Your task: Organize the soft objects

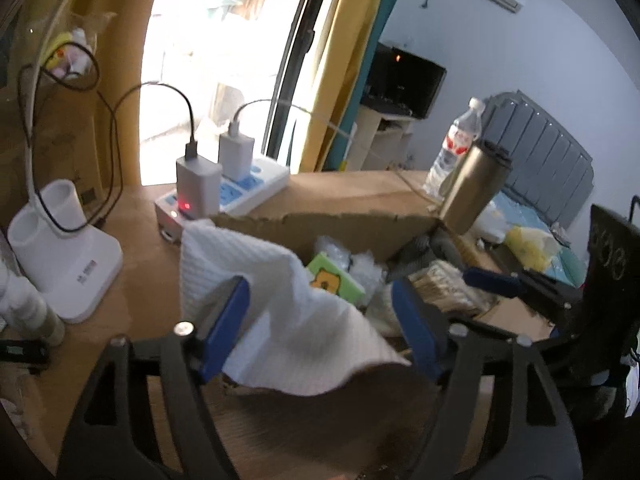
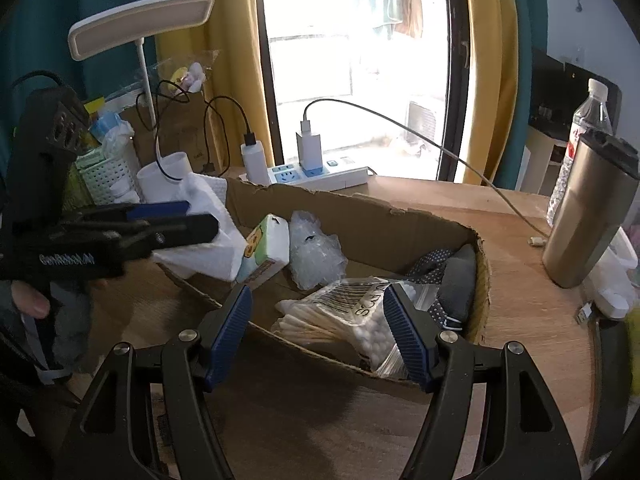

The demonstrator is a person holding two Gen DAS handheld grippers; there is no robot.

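An open cardboard box point(image 2: 360, 212) sits on the wooden desk. Inside lie a bag of cotton swabs point(image 2: 340, 312), a green-and-white tissue pack point(image 2: 266, 248), a crumpled clear plastic bag point(image 2: 314, 252) and a grey dotted fabric piece point(image 2: 452, 280). A white waffle cloth point(image 1: 280, 304) drapes over the box's left corner. It lies loose between the wide jaws of my left gripper point(image 1: 320, 286), resting on the left finger. In the right wrist view the left gripper point(image 2: 200, 216) shows side-on against the white cloth point(image 2: 208, 248). My right gripper point(image 2: 318, 300) hangs open over the box's near wall, above the swabs.
Behind the box lies a power strip point(image 2: 320, 174) with two chargers and trailing cables. A white desk lamp point(image 2: 140, 24) and a perforated basket point(image 2: 108, 176) stand at the left. A steel tumbler point(image 2: 588, 208) and a water bottle point(image 2: 592, 108) stand at the right.
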